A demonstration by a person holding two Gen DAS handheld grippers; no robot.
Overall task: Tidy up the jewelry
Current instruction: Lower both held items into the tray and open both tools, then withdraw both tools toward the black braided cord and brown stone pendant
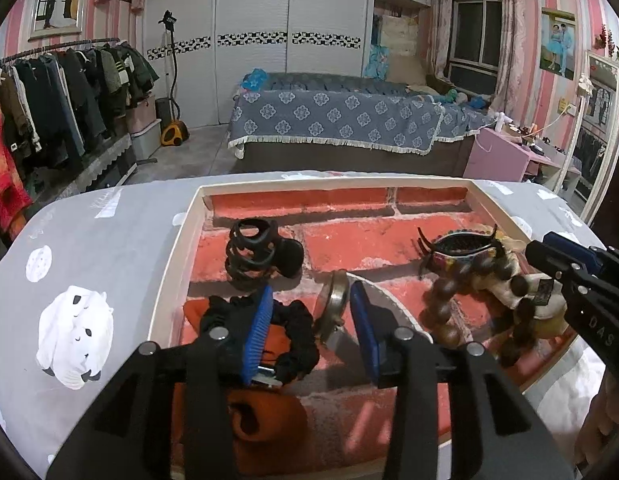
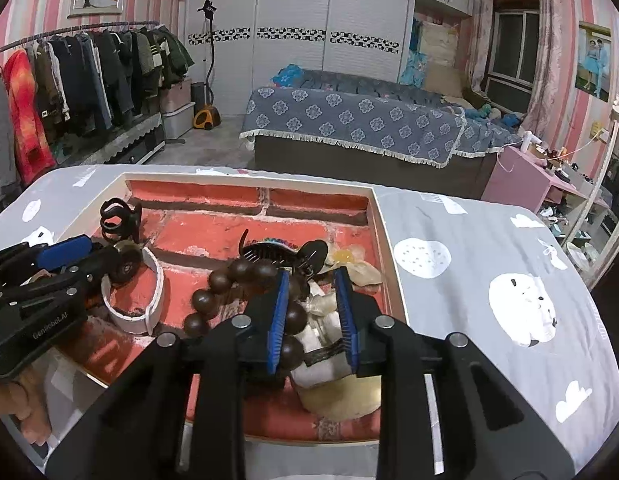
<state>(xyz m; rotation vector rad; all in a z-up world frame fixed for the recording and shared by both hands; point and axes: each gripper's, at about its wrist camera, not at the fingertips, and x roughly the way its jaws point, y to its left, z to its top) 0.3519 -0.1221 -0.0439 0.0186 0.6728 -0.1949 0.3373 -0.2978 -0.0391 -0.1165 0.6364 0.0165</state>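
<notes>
Both grippers work low over a shallow white-rimmed tray (image 1: 177, 264) lined with red brick print, sitting on a grey cloud-print cloth (image 1: 89, 248); the jewelry is all in that tray, likely gathered there for sorting. Left gripper (image 1: 309, 320), lower centre of the left view, has jaws parted with nothing pinched: a round brass-coloured piece (image 1: 334, 300) stands in the gap, touching neither pad, and a black scrunchie (image 1: 297, 332) lies just beside the left pad. Black claw clip (image 1: 257, 254) sits alone mid-left, apart from the pile, probably already sorted. Right gripper (image 2: 311, 316), centre-bottom of the right view, straddles the heap; dark wooden bead bracelet (image 2: 237, 276) touches its left pad, pale fabric pieces (image 2: 321, 308) sit between, but the right pad looks clear, so I read no real grip. White open cuff (image 2: 149, 280) lies left of the beads. Patterned claw clip (image 2: 281, 250) is half buried. The tray's near edge is hidden by the gripper bodies; the yellowish item under the right gripper is unidentifiable.
</notes>
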